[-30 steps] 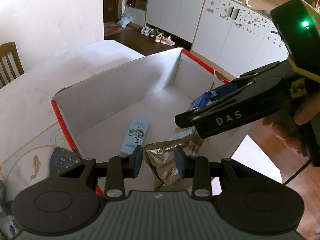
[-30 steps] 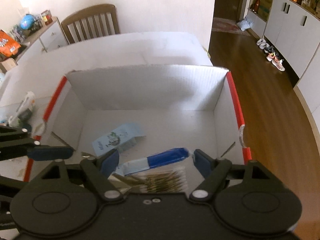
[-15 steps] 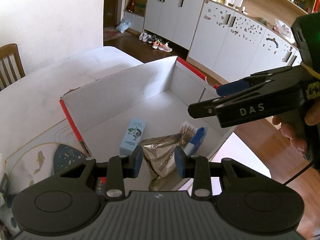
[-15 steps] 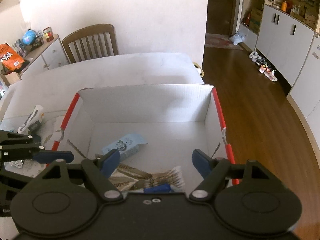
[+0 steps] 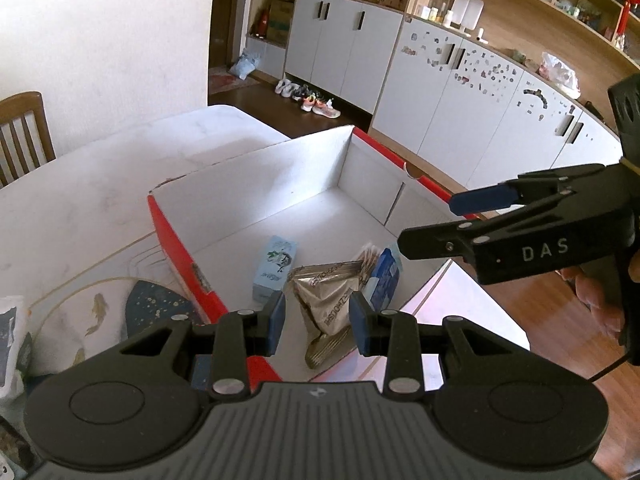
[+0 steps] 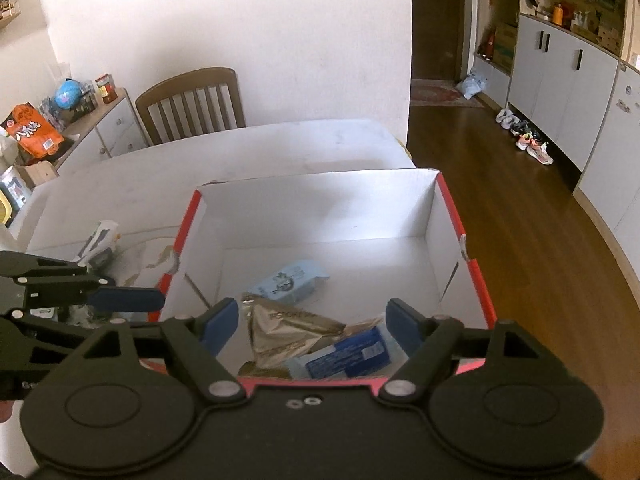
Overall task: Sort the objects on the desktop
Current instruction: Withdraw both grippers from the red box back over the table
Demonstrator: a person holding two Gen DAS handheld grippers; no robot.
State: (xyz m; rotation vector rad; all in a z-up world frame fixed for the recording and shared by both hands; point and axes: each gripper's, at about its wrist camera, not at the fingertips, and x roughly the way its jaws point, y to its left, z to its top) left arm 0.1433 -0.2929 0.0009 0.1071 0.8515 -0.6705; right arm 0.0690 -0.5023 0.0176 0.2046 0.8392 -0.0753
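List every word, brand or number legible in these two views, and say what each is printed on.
"DAS": white letters on the side of the right tool, seen from the left wrist.
Silver foil pouch: dark lettering, upside down, not readable.
Light blue carton: picture and print, too small.
Dark blue packet: fine print, blurred.
Orange snack bag: large white characters, not legible.

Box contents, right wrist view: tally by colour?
In the red-edged white cardboard box:
Light blue flat carton: 1
Silver-gold foil pouch: 1
Dark blue and pale blue packet: 1
Total: 3
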